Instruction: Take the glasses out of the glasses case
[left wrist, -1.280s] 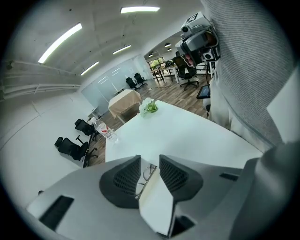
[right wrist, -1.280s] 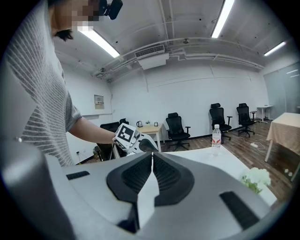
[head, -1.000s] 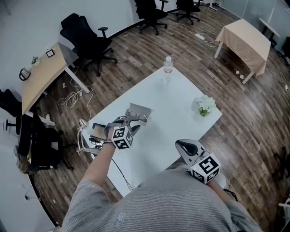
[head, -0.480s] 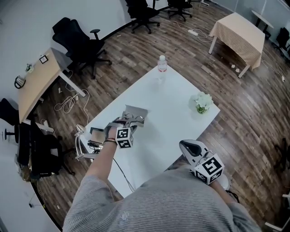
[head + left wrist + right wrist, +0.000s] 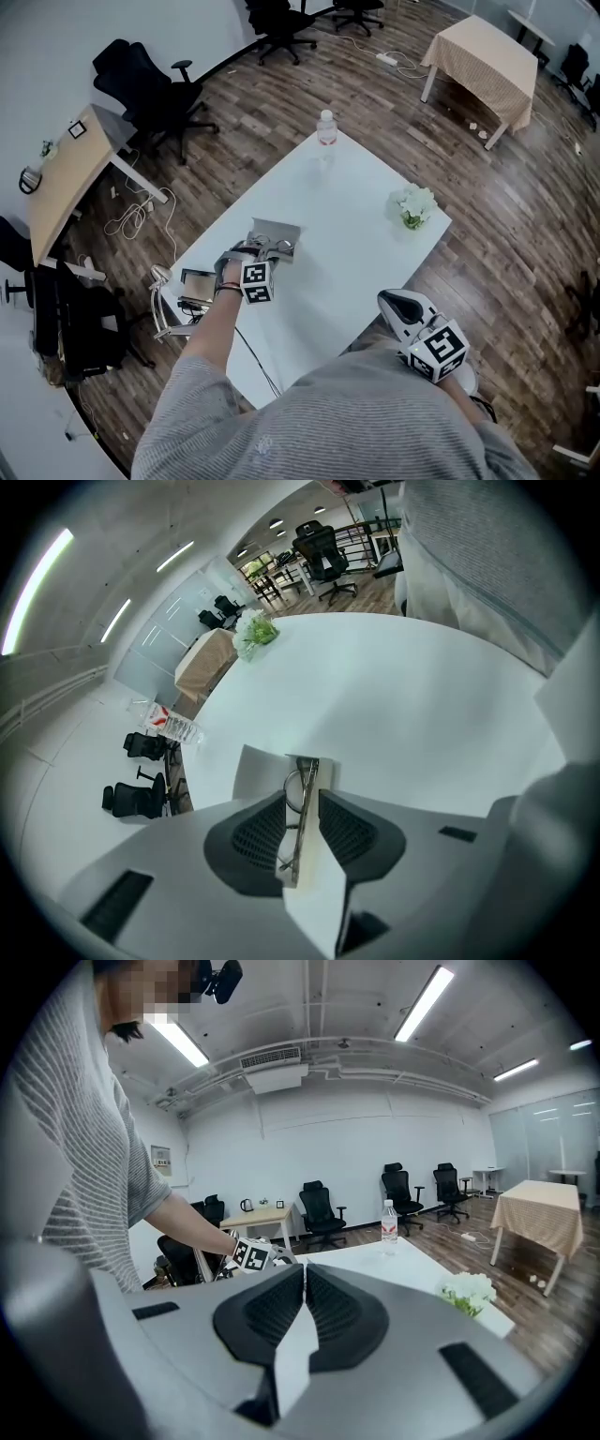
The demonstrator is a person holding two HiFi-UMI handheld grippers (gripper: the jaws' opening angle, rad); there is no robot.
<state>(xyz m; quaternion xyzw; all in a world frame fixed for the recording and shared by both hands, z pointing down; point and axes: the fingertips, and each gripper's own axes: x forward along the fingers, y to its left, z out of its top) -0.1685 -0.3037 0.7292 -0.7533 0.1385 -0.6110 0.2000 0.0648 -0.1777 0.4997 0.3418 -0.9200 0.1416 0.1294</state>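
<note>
At case, L claw clamps glasses.

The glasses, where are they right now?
The glasses are pinched between the jaws of the left gripper, right at the grey case, near the left edge of the white table in the head view.
</note>
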